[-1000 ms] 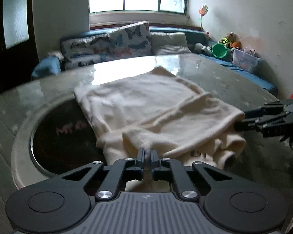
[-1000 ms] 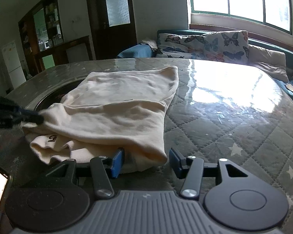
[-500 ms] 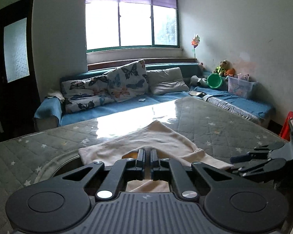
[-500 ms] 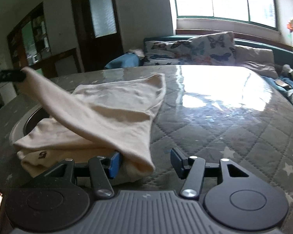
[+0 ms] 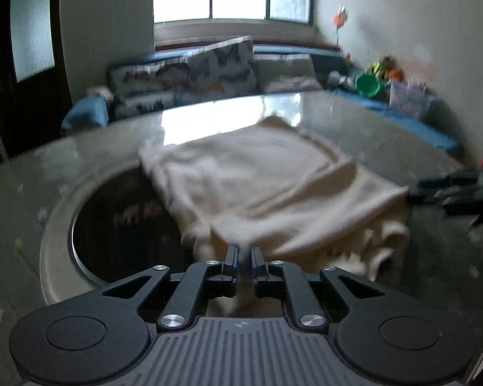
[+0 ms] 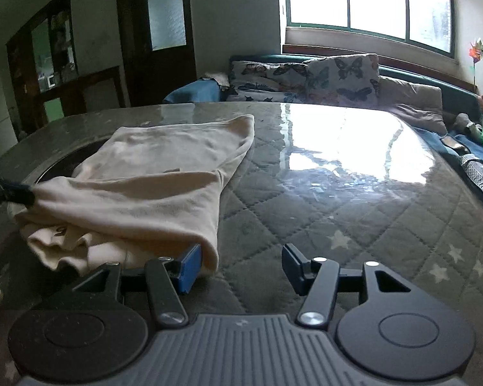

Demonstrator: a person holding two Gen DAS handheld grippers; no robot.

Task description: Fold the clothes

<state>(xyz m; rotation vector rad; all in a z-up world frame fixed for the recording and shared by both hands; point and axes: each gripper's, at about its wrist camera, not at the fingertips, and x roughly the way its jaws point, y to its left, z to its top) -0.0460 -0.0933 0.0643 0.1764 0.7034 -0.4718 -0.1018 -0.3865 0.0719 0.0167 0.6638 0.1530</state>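
My left claw (image 5: 244,254) is opening on the cream shirt's (image 6: 164,173) folded-over corner, right claw (image 6: 238,265) gaping empty beside it on the desk (image 6: 354,199), 1 fold down, more left.

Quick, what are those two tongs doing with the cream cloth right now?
Left tongs: opening, a corner of the cream cloth between them.
Right tongs: open, holding nothing; the cloth's edge lies beside one finger.

We are seeing butterfly-print cushions (image 6: 335,75) leaning along the blue window bench (image 6: 428,91), a round green plastic basin (image 5: 367,85) sitting toward its right end, beyond the quilted grey table's (image 6: 354,199) far edge.
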